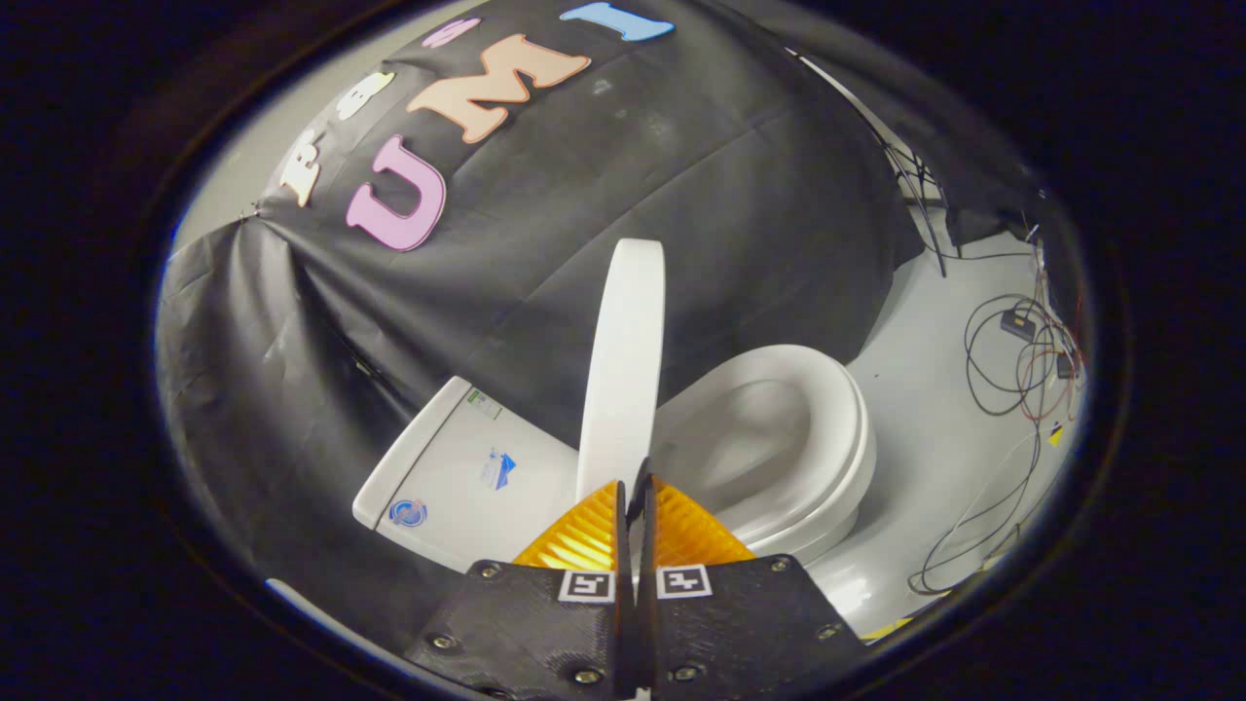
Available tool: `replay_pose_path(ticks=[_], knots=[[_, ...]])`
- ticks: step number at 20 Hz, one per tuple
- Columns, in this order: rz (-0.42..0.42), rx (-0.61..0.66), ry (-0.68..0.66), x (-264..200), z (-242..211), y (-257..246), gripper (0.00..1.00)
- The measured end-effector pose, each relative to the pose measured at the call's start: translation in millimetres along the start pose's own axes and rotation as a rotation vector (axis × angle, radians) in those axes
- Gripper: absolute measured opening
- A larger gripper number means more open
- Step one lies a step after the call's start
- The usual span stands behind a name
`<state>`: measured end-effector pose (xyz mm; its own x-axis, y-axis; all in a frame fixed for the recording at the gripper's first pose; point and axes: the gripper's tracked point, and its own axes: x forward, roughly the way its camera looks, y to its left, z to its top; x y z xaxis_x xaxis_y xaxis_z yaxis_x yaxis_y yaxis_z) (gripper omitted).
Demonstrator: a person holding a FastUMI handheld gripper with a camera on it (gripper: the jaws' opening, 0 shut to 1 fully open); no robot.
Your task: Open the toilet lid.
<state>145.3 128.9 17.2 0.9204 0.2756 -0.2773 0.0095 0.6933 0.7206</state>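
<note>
The white toilet lid (pixel 623 370) stands raised, nearly upright and seen edge-on, between the tank (pixel 458 477) and the uncovered seat (pixel 837 428) with the bowl (pixel 750 438) inside it. My gripper (pixel 638 479) is shut, its two fingers pressed together with nothing between them. The fingertips sit right at the lid's lower edge, on the side facing the bowl. Whether they touch the lid I cannot tell. The fingers hide the lid's hinge end.
Black cloth hangs behind and beside the toilet as the booth's wall. On the pale floor (pixel 934 428) beyond the bowl lie loose black and red cables (pixel 1022 360) with small boxes. A thin black stand (pixel 925 209) rises near the cloth's far edge.
</note>
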Motion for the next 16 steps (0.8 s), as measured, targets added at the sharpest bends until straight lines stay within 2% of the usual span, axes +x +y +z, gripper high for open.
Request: replay_pose_path(ticks=[3,16], knots=[[0.012,0.001,-0.007,0.3,2.1,11.2,0.01],[0.066,-0.229,-0.044,-5.2,1.3,70.3,0.04]])
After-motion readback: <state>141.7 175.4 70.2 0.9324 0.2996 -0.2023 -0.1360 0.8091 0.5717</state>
